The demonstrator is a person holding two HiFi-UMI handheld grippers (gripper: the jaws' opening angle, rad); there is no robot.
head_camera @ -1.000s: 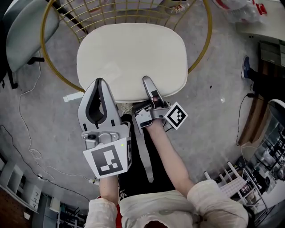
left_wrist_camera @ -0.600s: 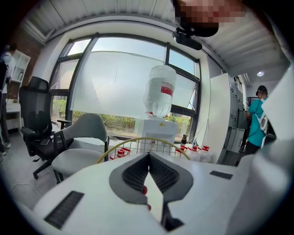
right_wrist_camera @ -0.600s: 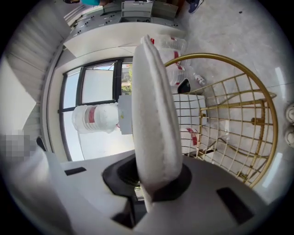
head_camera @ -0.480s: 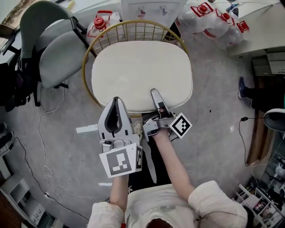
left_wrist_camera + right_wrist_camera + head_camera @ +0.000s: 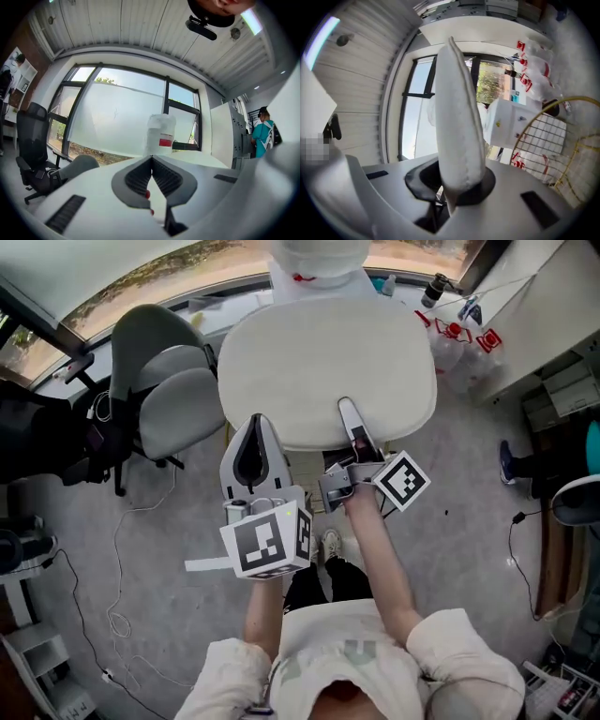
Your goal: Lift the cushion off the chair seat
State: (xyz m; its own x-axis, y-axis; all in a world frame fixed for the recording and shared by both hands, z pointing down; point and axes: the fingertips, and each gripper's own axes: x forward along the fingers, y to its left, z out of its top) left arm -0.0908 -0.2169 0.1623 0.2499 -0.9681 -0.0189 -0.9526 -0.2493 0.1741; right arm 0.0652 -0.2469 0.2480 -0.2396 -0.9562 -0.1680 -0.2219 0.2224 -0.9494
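Observation:
The cream cushion hangs in the air, held by its near edge. My right gripper is shut on that edge, and in the right gripper view the cushion stands edge-on between the jaws of the right gripper. The gold wire chair lies far below at the right of that view; in the head view the cushion hides it. My left gripper is level beside the cushion's near left edge. The left gripper has its jaws shut tip to tip with nothing between them.
A grey office chair stands left of the cushion and a black chair further left. Beyond are a large white water bottle and red-capped bottles. A cable trails on the floor. A person stands at the far right.
Both grippers have risen, the right one carrying the cushion up with it. The gold chair frame, visible around the cushion before, is now hidden beneath it in the head view.

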